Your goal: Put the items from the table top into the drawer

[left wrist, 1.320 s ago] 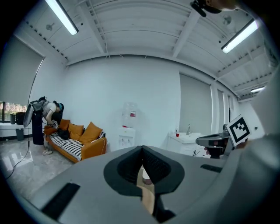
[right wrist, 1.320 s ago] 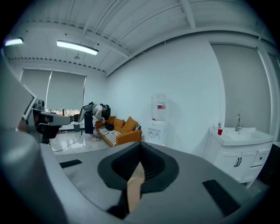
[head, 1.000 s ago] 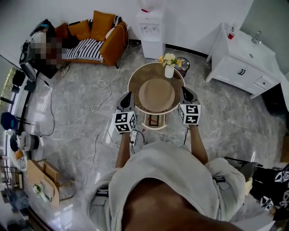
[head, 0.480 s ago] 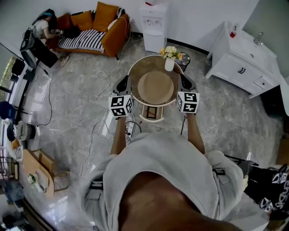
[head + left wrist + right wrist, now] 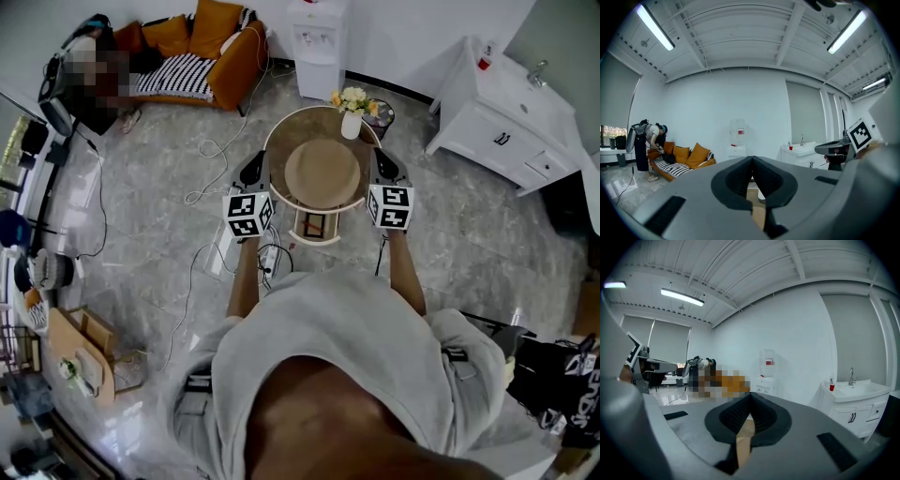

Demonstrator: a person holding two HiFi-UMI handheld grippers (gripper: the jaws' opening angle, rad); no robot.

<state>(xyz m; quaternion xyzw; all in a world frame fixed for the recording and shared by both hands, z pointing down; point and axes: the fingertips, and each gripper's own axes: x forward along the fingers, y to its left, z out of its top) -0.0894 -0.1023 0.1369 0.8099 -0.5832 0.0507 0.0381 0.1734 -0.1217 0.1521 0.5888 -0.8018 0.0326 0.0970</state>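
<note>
Grey floor [image 5: 469, 234]: cables [image 5: 217, 145] beside round table [image 5: 272, 155] bearing vase [image 5: 352, 125].

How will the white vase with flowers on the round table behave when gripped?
The white vase looks narrow and upright with flowers above, so it probably tips easily. It seems ceramic, likely smooth and fragile. It stands near the far edge of the round table, so a push may drop it.

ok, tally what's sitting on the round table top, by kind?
Vase with flowers: 1
Tan round disc: 1
Total: 2
</note>
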